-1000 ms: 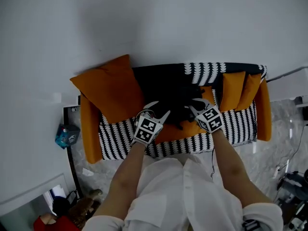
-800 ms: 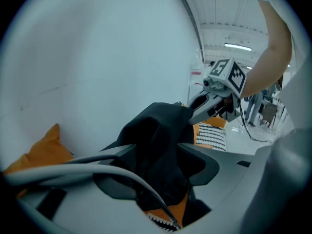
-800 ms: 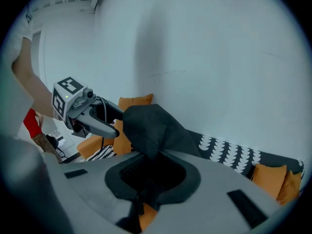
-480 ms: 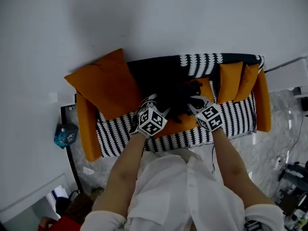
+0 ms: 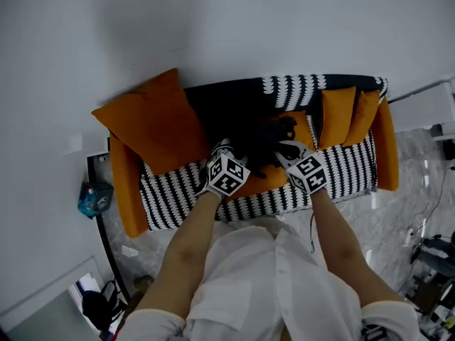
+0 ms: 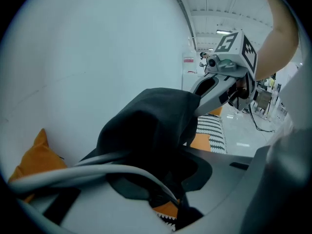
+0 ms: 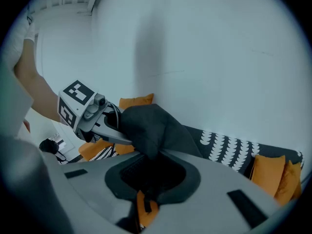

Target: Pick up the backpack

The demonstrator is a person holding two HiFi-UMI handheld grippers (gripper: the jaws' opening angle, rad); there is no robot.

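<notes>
A black backpack [image 5: 256,137] lies slumped in the middle of the sofa [image 5: 170,194], against its back. My left gripper [image 5: 238,155] has gone into the bag's left side; its jaws are closing, with dark fabric [image 6: 146,126] bunched between them. My right gripper [image 5: 284,149] is shut on the fabric [image 7: 156,126] at the bag's right side. Each gripper view shows the other gripper biting into the same black bundle: the right gripper [image 6: 200,94] in the left gripper view, the left gripper [image 7: 122,130] in the right gripper view. The bag's straps and lower part are hidden.
The sofa has orange arms and a black-and-white patterned cover. A big orange cushion [image 5: 149,123] leans at its left, two smaller ones [image 5: 348,116] at its right. A white wall stands right behind. A blue packet [image 5: 94,197] sits on a low table to the left; marble floor [image 5: 412,190] lies to the right.
My left gripper has moved forward and down into the backpack, rolled, and brought its wide-open jaws together on the fabric. The right gripper has kept its grip and hardly moved.
</notes>
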